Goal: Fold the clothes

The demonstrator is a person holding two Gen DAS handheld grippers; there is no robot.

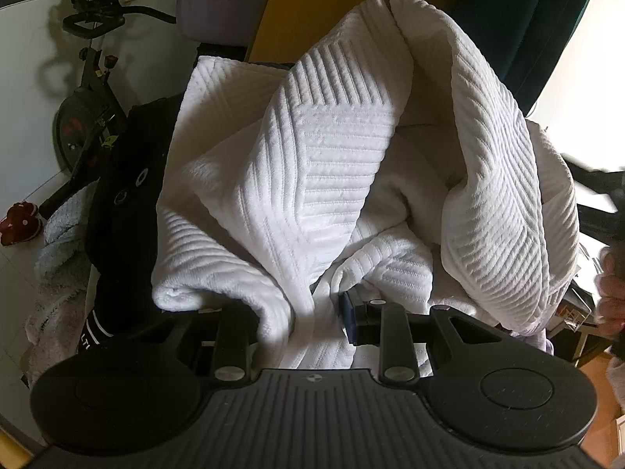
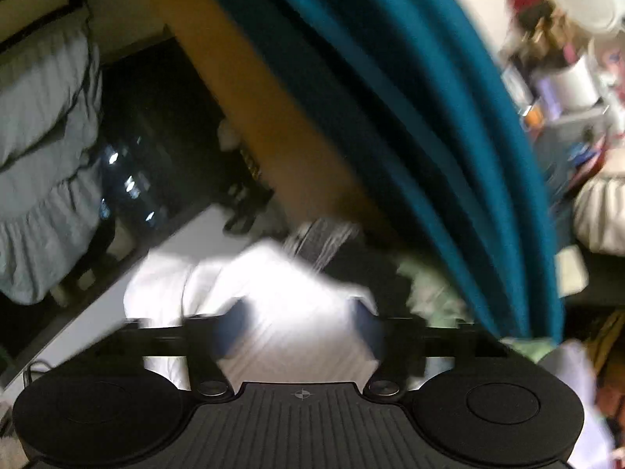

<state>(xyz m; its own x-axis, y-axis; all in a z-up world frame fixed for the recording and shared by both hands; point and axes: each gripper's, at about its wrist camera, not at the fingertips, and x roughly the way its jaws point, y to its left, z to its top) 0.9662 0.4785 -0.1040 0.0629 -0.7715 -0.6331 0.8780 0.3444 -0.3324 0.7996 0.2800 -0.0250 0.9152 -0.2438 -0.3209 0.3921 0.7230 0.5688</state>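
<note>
While the left tongs (image 1: 316, 314) pinch a bunched fold of the white ribbed garment (image 1: 336, 164), the cloth rises in a tall heap before them, beside a black garment (image 1: 129, 179). Blurred, the right tongs (image 2: 299, 336) stand spread, with white cloth (image 2: 273, 285) between their fingers; whether they touch it I cannot tell.

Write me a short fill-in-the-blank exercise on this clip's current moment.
1. The left tongs pinch a ribbed garment whose colour is ____.
2. Behind the garment, at far left, stands an exercise ____.
3. In the right wrist view, the hanging curtain is coloured ____.
4. The basin at the top of the left wrist view is pale ____.

Missing words: white; bike; teal; purple
</note>
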